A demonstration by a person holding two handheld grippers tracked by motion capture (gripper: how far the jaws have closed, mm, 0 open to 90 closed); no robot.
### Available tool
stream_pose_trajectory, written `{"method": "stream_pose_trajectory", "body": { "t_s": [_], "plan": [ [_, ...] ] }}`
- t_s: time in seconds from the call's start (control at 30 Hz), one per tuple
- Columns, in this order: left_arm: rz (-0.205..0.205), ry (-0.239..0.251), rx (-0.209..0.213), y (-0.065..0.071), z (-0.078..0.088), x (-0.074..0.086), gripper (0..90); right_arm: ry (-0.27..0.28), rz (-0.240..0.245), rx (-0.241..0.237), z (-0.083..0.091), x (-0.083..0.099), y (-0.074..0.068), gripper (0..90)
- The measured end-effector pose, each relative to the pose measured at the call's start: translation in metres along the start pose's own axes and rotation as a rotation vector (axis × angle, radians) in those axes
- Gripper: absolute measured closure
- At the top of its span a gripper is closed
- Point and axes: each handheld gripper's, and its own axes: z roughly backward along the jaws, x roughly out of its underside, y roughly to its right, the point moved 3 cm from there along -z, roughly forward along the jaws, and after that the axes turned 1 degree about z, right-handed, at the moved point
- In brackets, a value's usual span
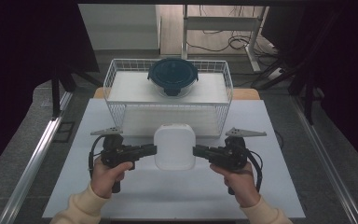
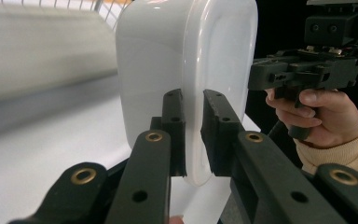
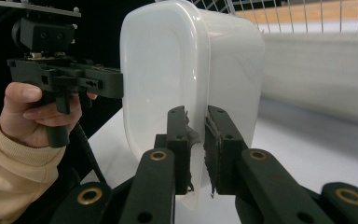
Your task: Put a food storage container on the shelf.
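Note:
A white plastic container (image 1: 175, 147) with rounded corners hangs between my two grippers, just above the white table top. My left gripper (image 1: 154, 150) is shut on its left rim, and in the left gripper view the pads of that gripper (image 2: 192, 98) clamp the rim of the container (image 2: 168, 56). On the opposite rim my right gripper (image 1: 196, 150) is shut as well. The right gripper view shows its jaws (image 3: 196, 114) pinching the lip of the container (image 3: 163, 70). Each gripper view also shows the other hand's gripper (image 2: 279, 74) (image 3: 93, 81) on the far side.
A white wire basket (image 1: 116, 70) stands just behind the container. On its upper shelf sits a round bowl with a dark blue lid (image 1: 172, 74). The white table top (image 1: 74, 177) spreads to both sides, and its front edge lies near the person's sleeves.

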Motion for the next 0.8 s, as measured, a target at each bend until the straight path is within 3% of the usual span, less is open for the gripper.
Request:
{"method": "stream_pose_trajectory", "body": {
  "t_s": [0.37,0.8],
  "plan": [
    [-0.053,0.02,-0.003,0.003,0.008,-0.034,79.7,0.02,0.054,0.011,0.0,-0.035,-0.004,80.0],
    [-0.135,0.057,-0.02,0.024,0.024,-0.089,79.6,0.083,0.126,0.019,0.013,-0.088,-0.022,80.0]
  ]
}}
